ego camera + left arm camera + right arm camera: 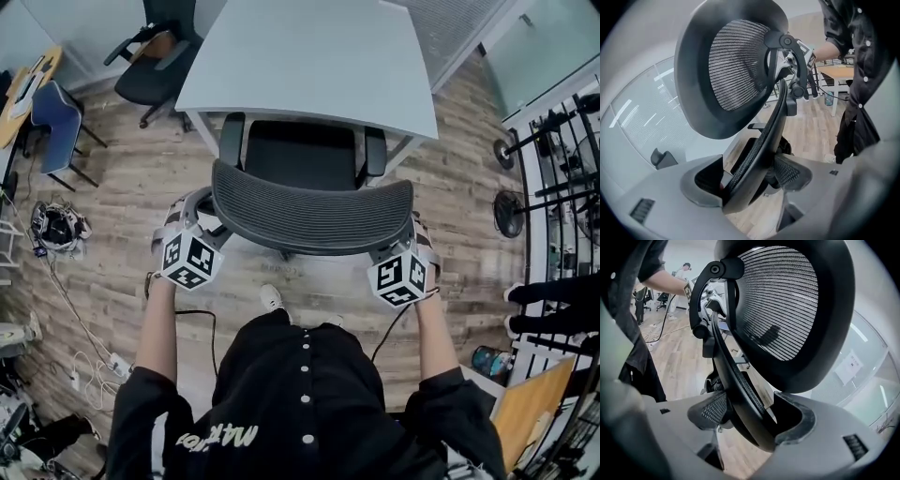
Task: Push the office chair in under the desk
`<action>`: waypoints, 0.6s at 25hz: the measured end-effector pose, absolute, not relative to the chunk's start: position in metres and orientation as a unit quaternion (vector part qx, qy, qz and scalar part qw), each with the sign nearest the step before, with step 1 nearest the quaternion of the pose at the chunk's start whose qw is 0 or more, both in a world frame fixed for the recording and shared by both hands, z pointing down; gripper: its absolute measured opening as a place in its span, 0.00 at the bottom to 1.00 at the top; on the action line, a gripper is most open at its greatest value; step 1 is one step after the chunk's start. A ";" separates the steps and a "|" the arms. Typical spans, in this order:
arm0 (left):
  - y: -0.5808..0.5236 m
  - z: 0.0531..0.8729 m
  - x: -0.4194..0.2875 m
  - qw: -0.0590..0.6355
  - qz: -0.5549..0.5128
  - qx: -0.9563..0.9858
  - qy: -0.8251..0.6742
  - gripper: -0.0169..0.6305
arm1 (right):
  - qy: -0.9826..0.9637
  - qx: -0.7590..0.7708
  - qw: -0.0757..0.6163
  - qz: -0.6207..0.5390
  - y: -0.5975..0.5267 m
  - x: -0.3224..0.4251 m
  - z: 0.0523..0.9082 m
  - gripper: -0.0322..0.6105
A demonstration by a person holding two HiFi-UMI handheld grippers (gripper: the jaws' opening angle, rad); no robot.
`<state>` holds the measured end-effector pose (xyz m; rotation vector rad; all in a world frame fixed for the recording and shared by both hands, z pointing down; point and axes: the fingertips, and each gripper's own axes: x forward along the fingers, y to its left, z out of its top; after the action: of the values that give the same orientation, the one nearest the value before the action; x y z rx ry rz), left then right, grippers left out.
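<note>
In the head view, the office chair [300,155] faces the counter [309,56], its seat partly beneath the counter's near edge. The backrest [309,211] runs left to right on the side away from the counter. Your left gripper [199,217] and right gripper [410,236] sit at its two ends. In the left gripper view, your jaws pinch the backrest's rim. In the right gripper view, your jaws clamp the rim too, below the headrest [783,301].

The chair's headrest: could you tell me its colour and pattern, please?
Headrest: grey mesh in a black frame, best in the right gripper view.
</note>
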<state>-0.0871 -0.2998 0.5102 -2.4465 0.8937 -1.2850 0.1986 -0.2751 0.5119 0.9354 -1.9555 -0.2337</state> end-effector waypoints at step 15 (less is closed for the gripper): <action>-0.355 0.507 -0.092 0.135 -0.428 -0.845 0.290 0.57 | -0.786 0.398 0.465 -0.087 -0.320 0.193 0.509 0.56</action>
<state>-0.0918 -0.3553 0.5070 -2.4481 0.8400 -1.2405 0.1926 -0.3203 0.5094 0.9775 -1.9305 -0.2145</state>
